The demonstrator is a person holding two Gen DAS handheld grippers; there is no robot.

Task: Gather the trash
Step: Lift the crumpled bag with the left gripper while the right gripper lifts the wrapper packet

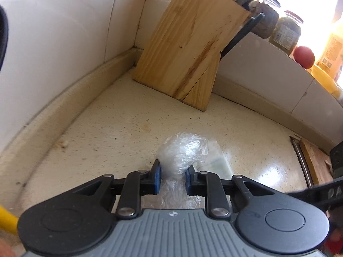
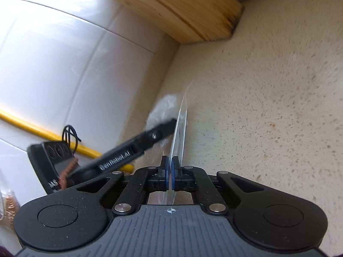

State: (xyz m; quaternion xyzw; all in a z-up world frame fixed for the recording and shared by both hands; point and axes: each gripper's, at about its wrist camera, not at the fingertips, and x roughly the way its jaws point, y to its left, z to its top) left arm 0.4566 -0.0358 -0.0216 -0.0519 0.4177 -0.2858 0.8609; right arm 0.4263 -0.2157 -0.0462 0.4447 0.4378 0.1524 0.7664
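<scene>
Behind the left gripper (image 1: 171,176), crumpled plastic wrap (image 1: 182,152) is half hidden.

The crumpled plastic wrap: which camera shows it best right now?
The left wrist view: the crumpled plastic wrap sits sharp and central between the left gripper fingers. The right wrist view shows only a blurred white patch of it behind the left gripper's finger.
</scene>
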